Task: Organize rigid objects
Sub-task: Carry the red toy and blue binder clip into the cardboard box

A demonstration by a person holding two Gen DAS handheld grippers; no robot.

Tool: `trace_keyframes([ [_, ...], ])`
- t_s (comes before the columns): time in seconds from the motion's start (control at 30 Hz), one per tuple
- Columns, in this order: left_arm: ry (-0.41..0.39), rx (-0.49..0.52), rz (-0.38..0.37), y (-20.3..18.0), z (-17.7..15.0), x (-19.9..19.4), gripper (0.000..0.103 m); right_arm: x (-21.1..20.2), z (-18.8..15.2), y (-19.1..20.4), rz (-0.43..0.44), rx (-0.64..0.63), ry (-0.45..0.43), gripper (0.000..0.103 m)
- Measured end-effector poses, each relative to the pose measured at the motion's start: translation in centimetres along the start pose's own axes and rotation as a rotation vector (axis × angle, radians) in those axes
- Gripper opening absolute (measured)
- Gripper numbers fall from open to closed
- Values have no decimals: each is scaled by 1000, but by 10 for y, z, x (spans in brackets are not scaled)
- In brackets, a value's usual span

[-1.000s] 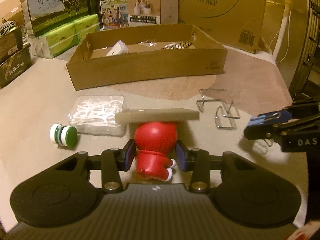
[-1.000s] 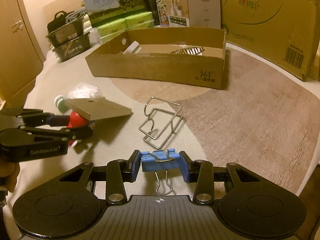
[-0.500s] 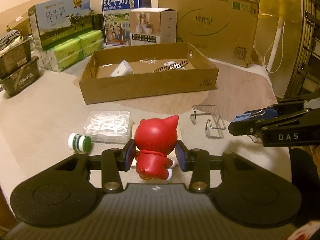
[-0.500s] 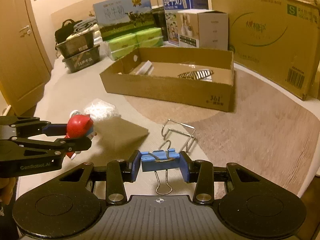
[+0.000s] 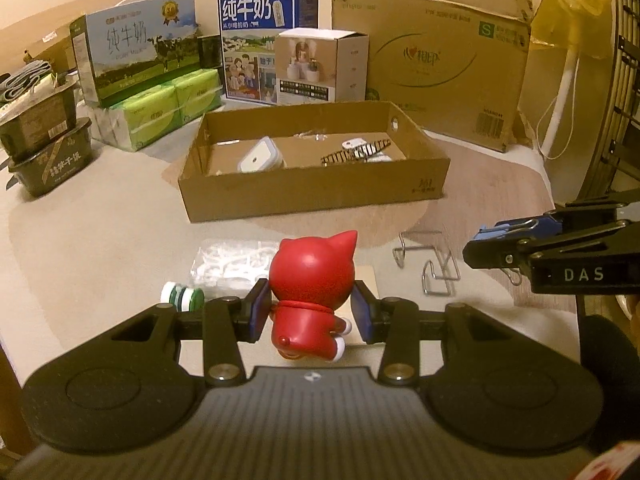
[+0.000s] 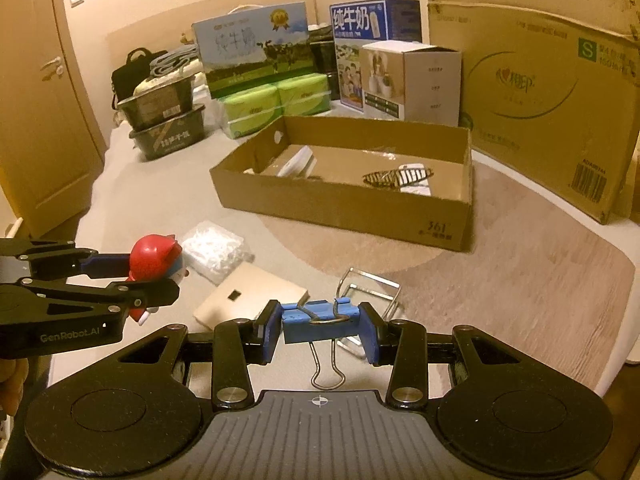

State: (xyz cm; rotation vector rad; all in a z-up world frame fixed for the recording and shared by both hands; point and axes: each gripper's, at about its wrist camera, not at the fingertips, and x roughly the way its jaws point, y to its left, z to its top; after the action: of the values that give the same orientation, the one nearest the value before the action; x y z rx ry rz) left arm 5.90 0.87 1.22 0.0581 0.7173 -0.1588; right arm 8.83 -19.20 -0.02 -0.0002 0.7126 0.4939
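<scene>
Red plastic figurine (image 5: 310,296) sat pinched in the left hand-held gripper (image 5: 310,312); the right hand-held gripper (image 6: 319,326) clamped a blue binder clip (image 6: 316,320), both raised, likely bound for the cardboard box (image 5: 312,196).

One red plastic cat figurine (image 5: 312,280), one blue metal binder clip (image 6: 319,320), one bent wire rack (image 5: 434,268), one open cardboard tray (image 5: 312,196), two milk cartons (image 5: 140,60).

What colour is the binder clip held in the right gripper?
Blue body with silver wire handles; the binder clip shows best in the right wrist view.
</scene>
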Motion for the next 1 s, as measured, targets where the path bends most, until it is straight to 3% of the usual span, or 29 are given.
trace_keyframes([
  [0.5, -1, 8, -44, 10, 57, 44, 39, 25, 61, -27, -30, 1, -23, 41],
  [1.0, -25, 35, -57, 25, 134, 115, 39, 86, 131, -81, -73, 47, -13, 41],
])
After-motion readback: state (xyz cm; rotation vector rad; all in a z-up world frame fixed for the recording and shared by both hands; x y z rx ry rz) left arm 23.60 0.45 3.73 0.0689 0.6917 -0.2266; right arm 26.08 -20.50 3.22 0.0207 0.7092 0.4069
